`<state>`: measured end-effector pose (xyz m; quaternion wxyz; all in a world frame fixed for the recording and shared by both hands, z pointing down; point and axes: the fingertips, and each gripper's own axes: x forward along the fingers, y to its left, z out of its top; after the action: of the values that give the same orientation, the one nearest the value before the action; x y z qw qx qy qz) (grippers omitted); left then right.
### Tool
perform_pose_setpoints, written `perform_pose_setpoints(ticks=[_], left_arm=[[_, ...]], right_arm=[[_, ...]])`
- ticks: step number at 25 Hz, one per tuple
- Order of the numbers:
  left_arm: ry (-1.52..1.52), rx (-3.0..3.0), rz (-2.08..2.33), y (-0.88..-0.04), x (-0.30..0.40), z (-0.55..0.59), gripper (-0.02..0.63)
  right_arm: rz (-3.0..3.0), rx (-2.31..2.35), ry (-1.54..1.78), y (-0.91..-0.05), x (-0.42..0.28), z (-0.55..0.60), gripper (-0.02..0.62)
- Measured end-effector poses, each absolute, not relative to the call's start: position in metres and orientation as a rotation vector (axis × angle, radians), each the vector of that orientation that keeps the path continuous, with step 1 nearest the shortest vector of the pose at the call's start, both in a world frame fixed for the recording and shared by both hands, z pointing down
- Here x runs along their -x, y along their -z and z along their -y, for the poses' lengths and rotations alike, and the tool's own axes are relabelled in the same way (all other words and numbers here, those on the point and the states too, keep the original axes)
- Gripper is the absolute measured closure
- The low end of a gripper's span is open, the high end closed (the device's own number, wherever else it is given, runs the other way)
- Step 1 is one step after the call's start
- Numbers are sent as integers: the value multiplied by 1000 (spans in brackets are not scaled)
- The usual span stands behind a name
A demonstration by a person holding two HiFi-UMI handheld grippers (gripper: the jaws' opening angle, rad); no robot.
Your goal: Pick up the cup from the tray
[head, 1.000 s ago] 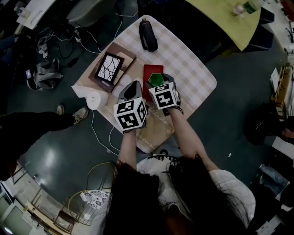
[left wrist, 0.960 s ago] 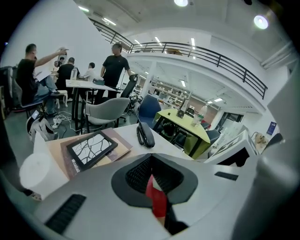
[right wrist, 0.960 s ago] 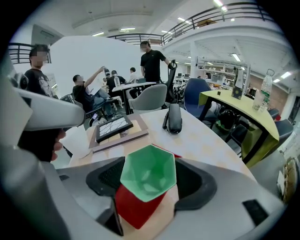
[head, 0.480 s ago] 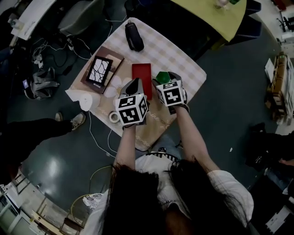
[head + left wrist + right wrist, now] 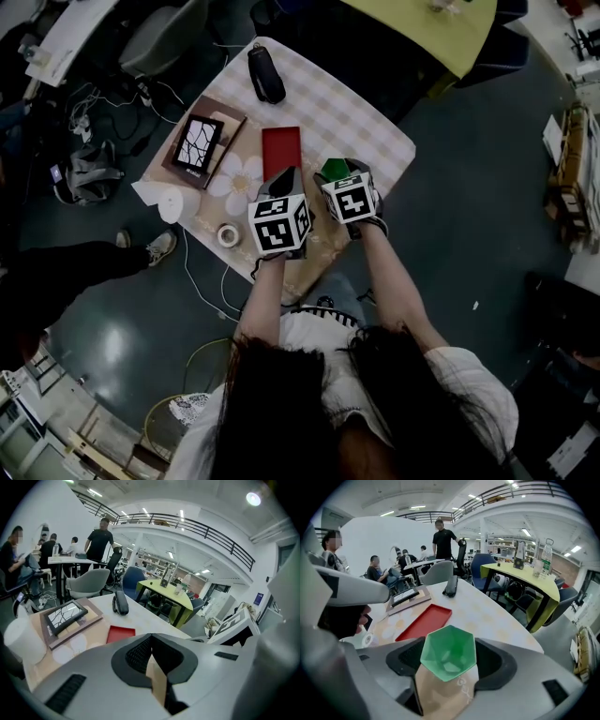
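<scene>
- Head view: the tray [image 5: 281, 152] is red and lies flat on the checked tabletop [image 5: 361, 122]. The left hand-held gripper [image 5: 285, 180] is just past the tray's near end. The right hand-held gripper [image 5: 343, 178] is beside the tray's right near corner and holds the green cup [image 5: 333, 169], clear of the tray. A picture frame [image 5: 197, 143] lies left of the tray, a black case [image 5: 265, 73] beyond its far end, and a roll of tape [image 5: 228, 234] near its left side, closer to the person.
- Left gripper view: the jaws are pressed together at their tips with nothing between them. The tray [image 5: 121, 633] shows just ahead, with the black case [image 5: 121, 603] behind it.
- Right gripper view: the jaws pinch the cup [image 5: 448, 651] on both sides. It is upright, its open mouth showing, and sits lifted to the right of the tray [image 5: 424, 621], not touching it.
</scene>
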<state>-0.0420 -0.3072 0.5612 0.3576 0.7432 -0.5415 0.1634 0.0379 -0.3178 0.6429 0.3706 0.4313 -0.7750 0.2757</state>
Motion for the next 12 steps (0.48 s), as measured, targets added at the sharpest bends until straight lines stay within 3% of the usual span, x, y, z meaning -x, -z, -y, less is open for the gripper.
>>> perform_pose_setpoints(ticks=[12], left_arm=[[-436, -1912, 1421, -561, 42, 301, 597]], right_arm=[[1972, -1059, -721, -664, -35, 303, 262]])
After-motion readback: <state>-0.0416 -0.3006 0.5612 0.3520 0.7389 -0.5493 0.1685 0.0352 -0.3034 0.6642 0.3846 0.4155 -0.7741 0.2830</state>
